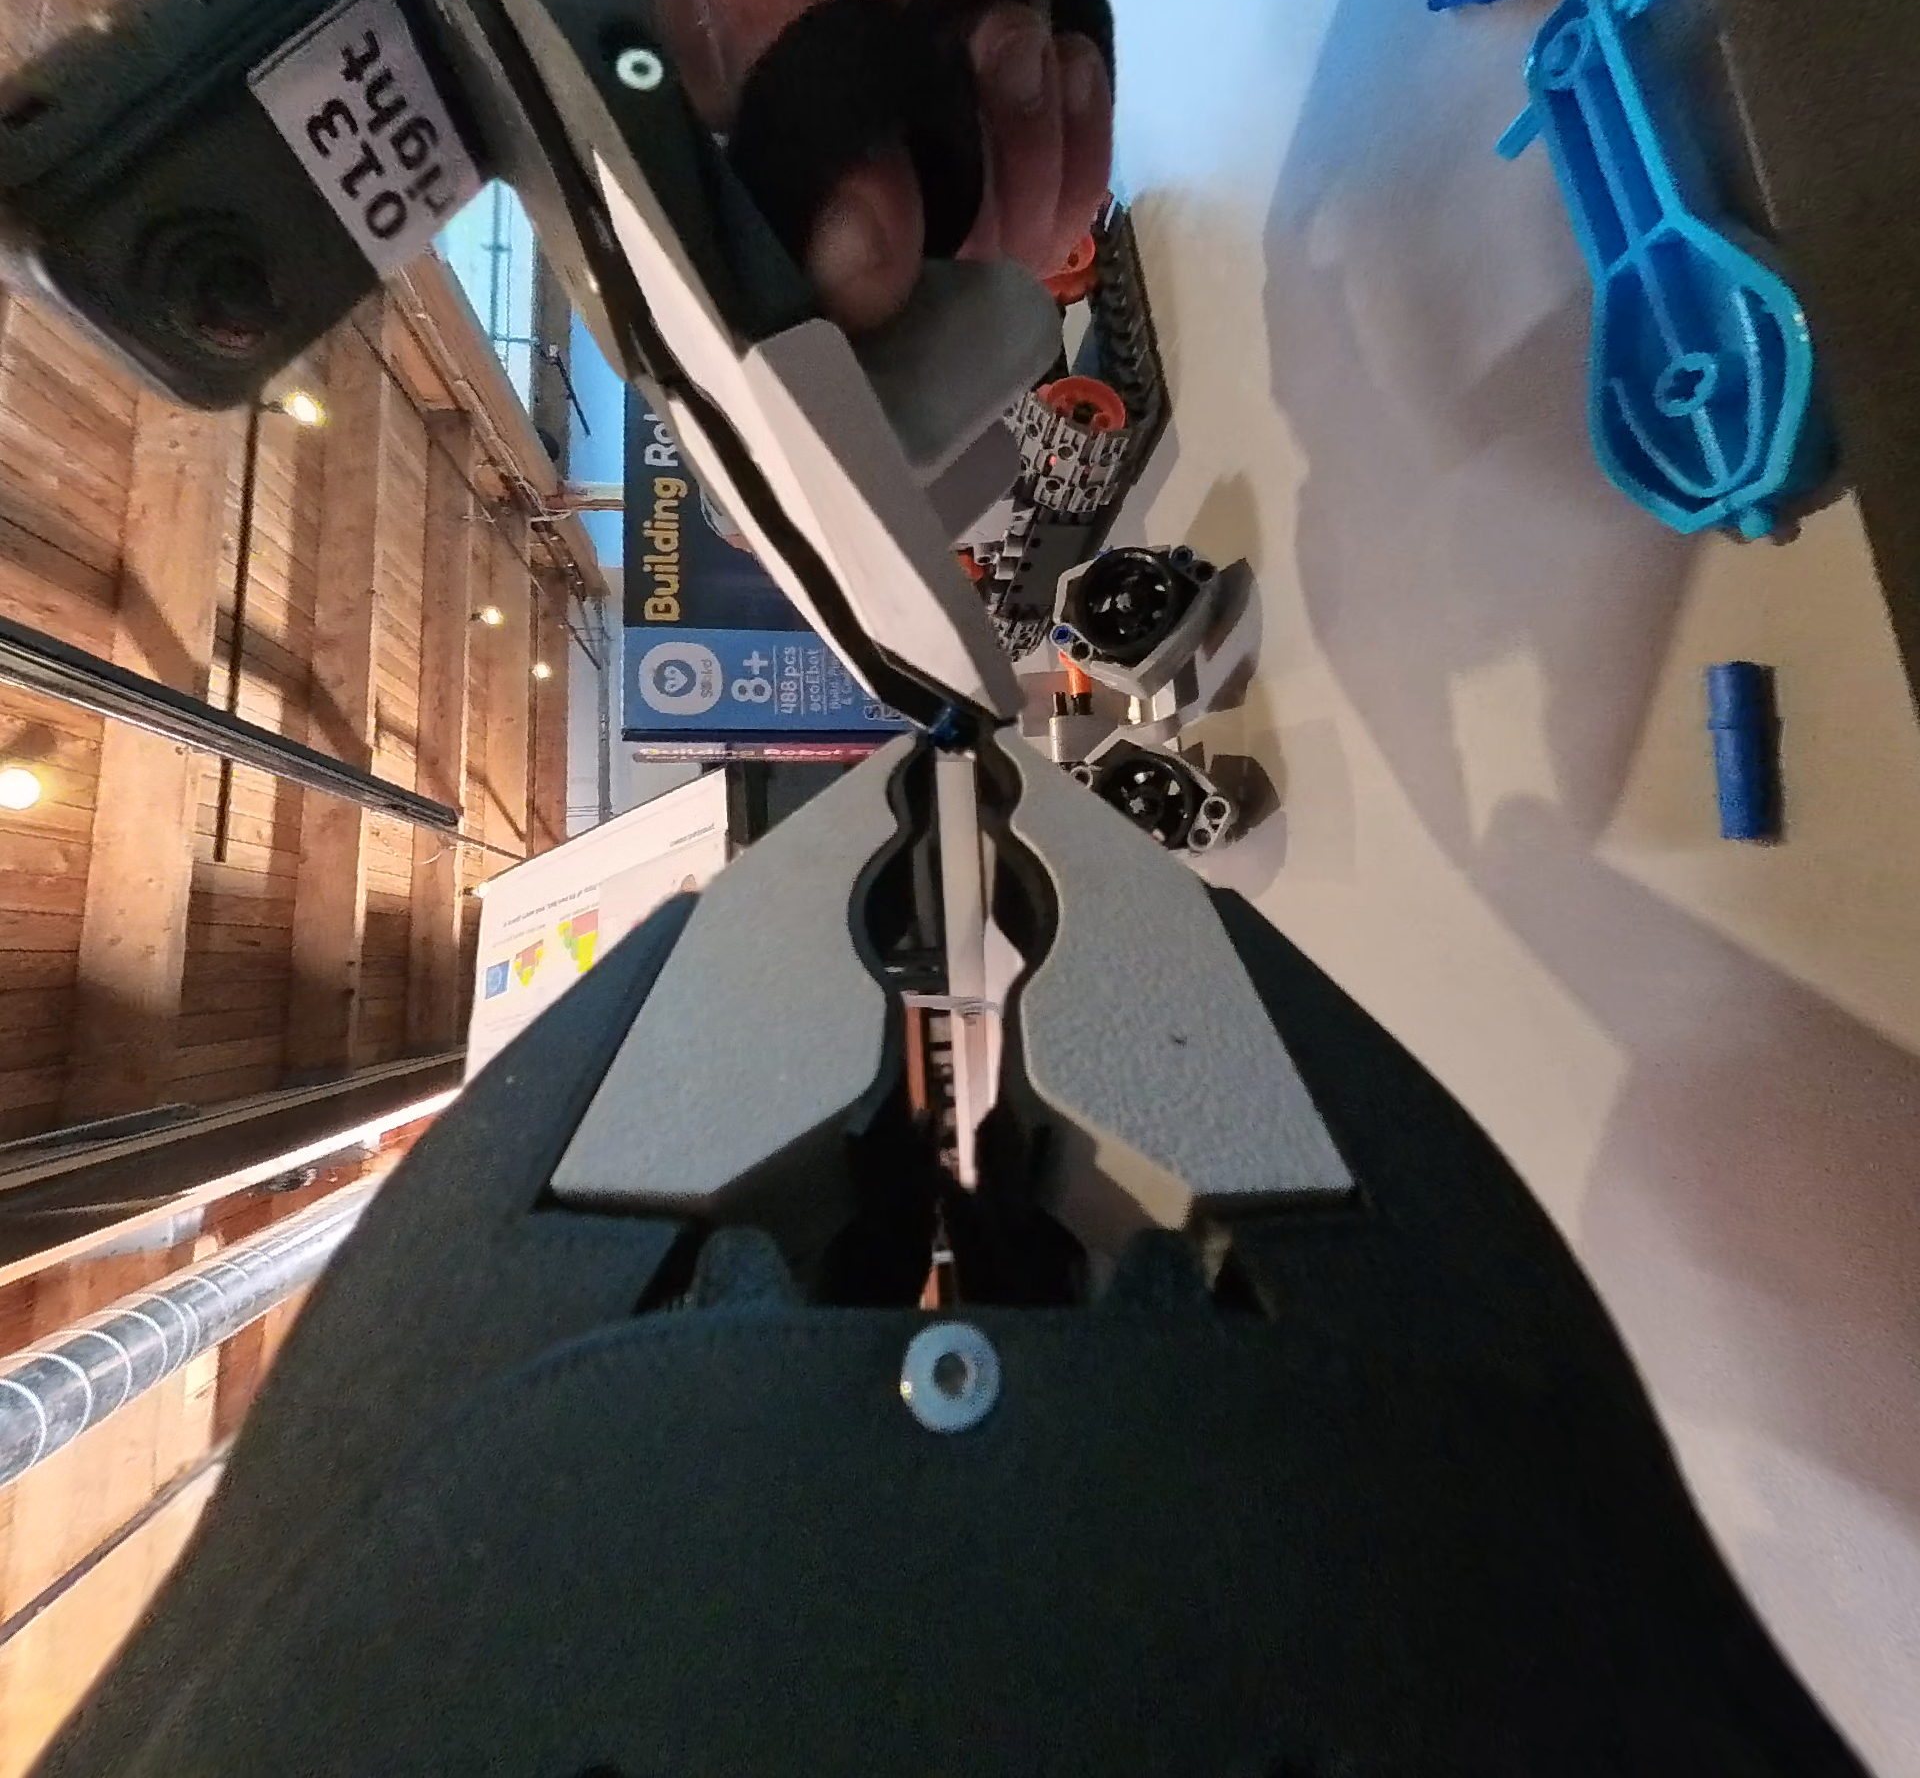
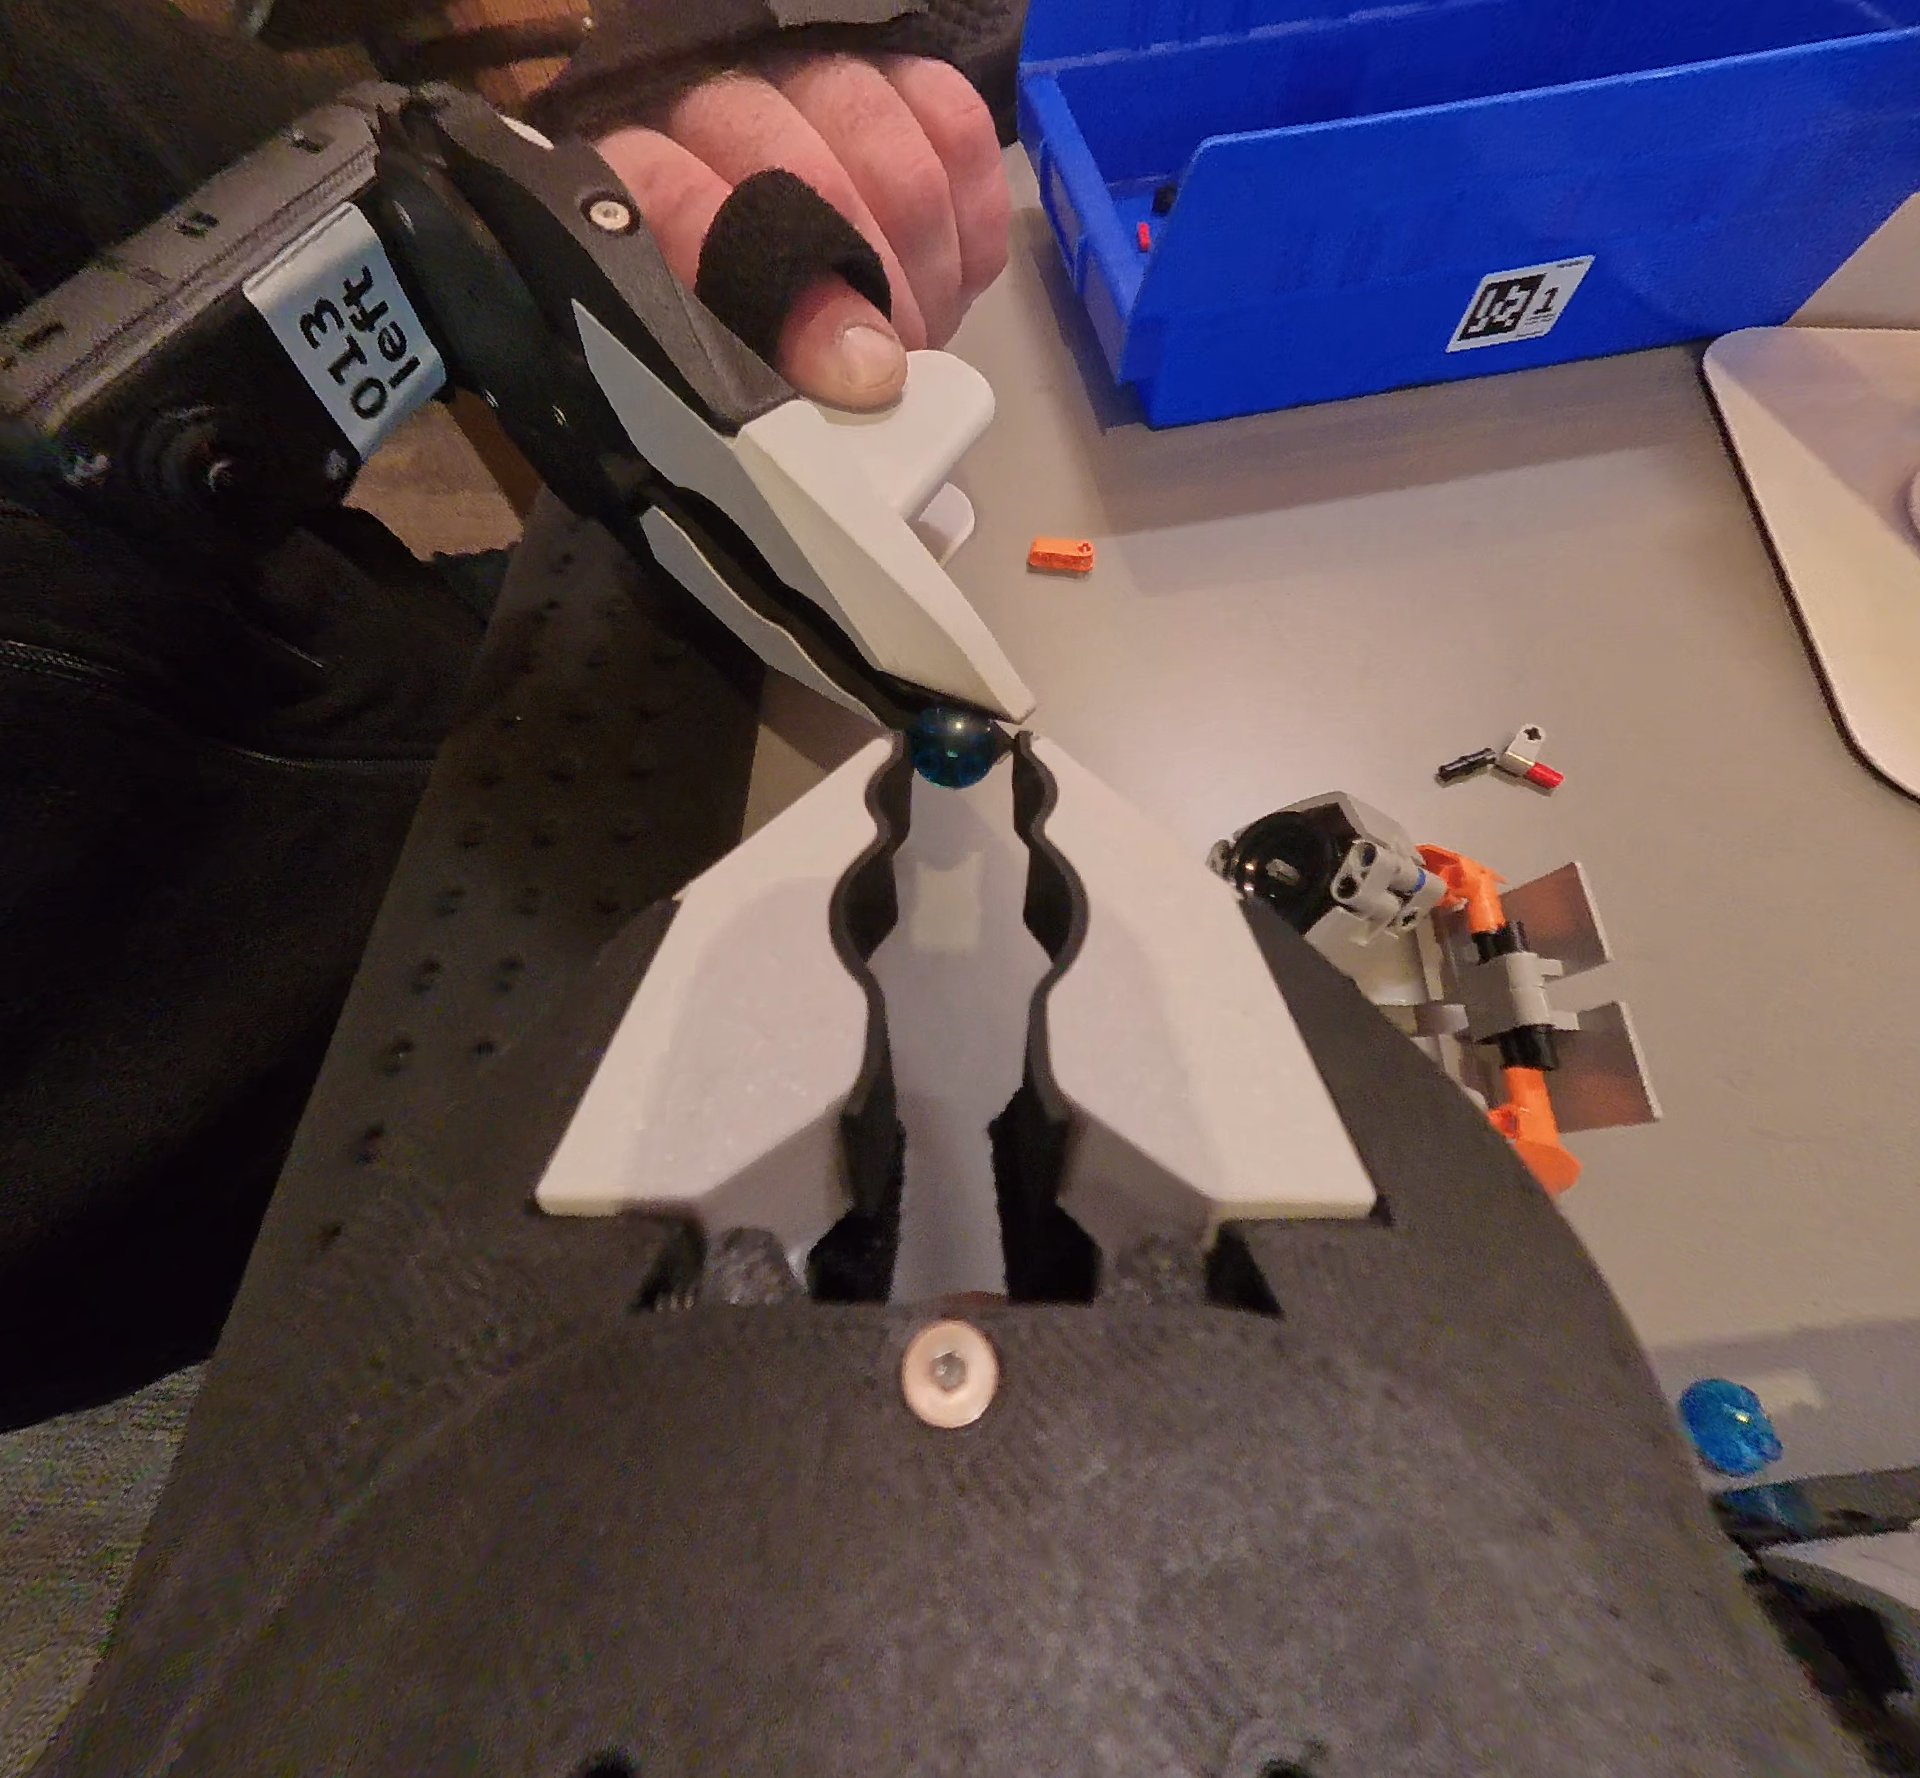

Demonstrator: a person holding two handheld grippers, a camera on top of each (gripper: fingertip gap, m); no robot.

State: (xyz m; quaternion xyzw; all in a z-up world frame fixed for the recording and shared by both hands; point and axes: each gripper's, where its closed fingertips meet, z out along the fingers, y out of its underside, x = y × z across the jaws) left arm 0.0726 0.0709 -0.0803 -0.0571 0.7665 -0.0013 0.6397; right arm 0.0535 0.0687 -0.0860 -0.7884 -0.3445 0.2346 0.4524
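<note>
My right gripper (image 2: pixel 961 754) had its fingertips pinched on a small translucent blue ball (image 2: pixel 951 749), held up above the grey table (image 2: pixel 1299 606). My left gripper (image 1: pixel 961 741) came in tip to tip against it; its fingers were drawn close together, nipping the same little blue piece (image 1: pixel 948 729) at the very tips, though from the left wrist view I could only make out a sliver of it. A thin pale strip ran back between the left fingers; I couldn't tell what it was.

On the table just past the tips sat a grey brick-built model (image 2: pixel 1382 928) with black wheels and orange connectors. Farther off lay an orange pin (image 2: pixel 1060 554) and a small grey-and-red connector (image 2: pixel 1512 760). A blue bin (image 2: pixel 1558 201) stood at the back. Another translucent blue ball (image 2: pixel 1725 1425) rested near my right gripper's body. In the left wrist view I also saw a light-blue plastic tool (image 1: pixel 1683 294) and a dark-blue pin (image 1: pixel 1737 752) lying well apart.
</note>
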